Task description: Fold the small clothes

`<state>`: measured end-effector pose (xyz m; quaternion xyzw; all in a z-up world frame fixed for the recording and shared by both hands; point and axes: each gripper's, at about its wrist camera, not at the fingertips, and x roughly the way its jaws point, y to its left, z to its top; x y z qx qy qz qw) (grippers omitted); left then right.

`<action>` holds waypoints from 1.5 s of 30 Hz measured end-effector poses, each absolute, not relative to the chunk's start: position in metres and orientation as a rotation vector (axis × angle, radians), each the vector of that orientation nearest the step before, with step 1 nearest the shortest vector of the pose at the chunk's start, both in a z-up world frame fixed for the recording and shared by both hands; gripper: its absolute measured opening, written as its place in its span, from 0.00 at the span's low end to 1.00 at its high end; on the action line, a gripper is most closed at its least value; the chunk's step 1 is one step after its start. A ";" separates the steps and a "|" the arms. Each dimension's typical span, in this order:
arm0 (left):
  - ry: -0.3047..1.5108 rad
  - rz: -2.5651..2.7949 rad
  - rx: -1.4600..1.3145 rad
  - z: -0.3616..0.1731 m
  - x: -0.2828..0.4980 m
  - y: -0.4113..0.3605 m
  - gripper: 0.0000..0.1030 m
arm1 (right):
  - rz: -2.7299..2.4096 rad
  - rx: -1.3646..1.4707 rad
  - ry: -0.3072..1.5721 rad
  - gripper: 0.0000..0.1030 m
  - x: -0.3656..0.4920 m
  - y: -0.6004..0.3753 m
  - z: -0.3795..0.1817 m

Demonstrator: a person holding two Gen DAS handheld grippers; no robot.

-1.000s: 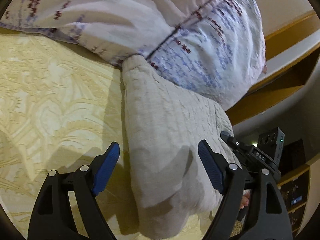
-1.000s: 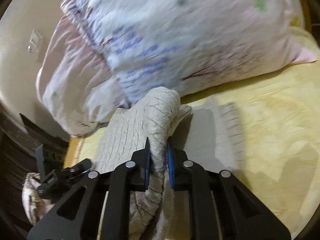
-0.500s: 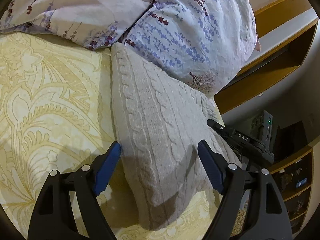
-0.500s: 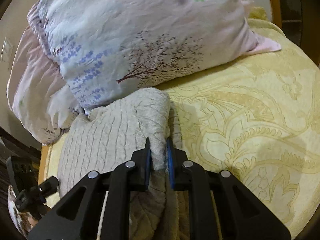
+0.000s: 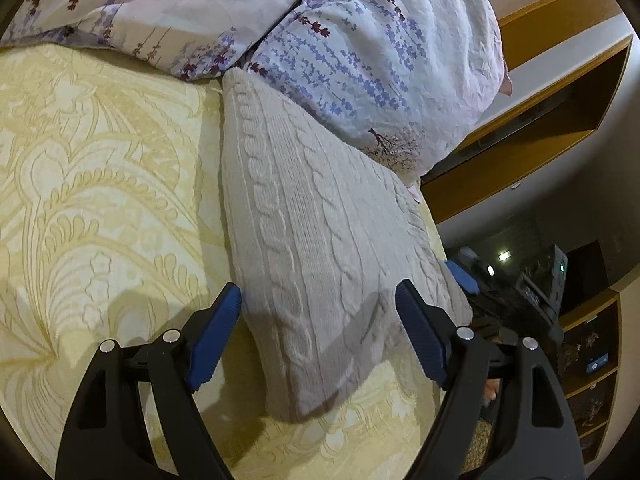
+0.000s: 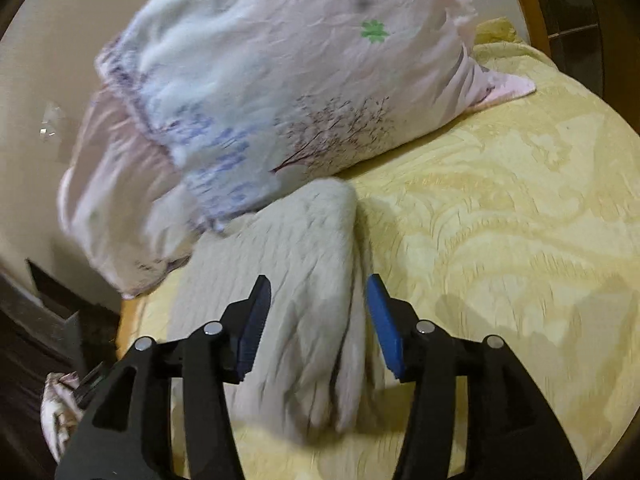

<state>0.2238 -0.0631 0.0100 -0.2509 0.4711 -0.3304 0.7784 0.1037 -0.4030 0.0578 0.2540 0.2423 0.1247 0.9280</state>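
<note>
A cream cable-knit sweater (image 5: 320, 248) lies folded into a narrow bundle on the yellow patterned bedspread (image 5: 100, 184), its far end against the floral pillows. My left gripper (image 5: 320, 332) is open, its blue pads either side of the bundle's near end, holding nothing. In the right wrist view the same sweater (image 6: 304, 292) lies between the open pads of my right gripper (image 6: 318, 320), which hovers over its folded edge. The right gripper's blue pad (image 5: 464, 278) also shows at the sweater's far side in the left wrist view.
Two floral pillows (image 5: 360, 40) (image 6: 288, 92) lie at the head of the bed, touching the sweater. A wooden headboard and shelf (image 5: 540, 120) stand to the right, with dark shelving (image 5: 592, 360) below. The bed edge (image 6: 132, 320) drops off on the left.
My right gripper has opened and let go of the sweater's folded edge. The sweater has settled flat on the bedspread. My left gripper stays open over it.
</note>
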 end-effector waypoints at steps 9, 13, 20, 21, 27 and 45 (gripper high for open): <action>1.021 -0.695 -0.533 0.006 0.209 -0.067 0.70 | 0.303 0.515 0.573 0.23 0.090 -0.393 0.030; 1.022 -0.668 -0.500 0.003 0.204 -0.069 0.60 | 0.267 0.456 0.501 0.16 0.077 -0.391 0.035; 1.060 -0.692 -0.509 -0.006 0.200 -0.072 0.59 | 0.222 0.437 0.562 0.10 0.076 -0.402 0.009; 1.061 -0.695 -0.510 -0.007 0.200 -0.073 0.59 | 0.226 0.445 0.562 0.10 0.078 -0.403 0.006; 1.038 -0.708 -0.520 0.009 0.208 -0.058 0.70 | 0.281 0.444 0.572 0.42 0.078 -0.412 0.027; 1.088 -0.557 -0.615 -0.006 0.361 -0.068 0.67 | 0.411 0.654 0.756 0.55 0.261 -0.432 0.065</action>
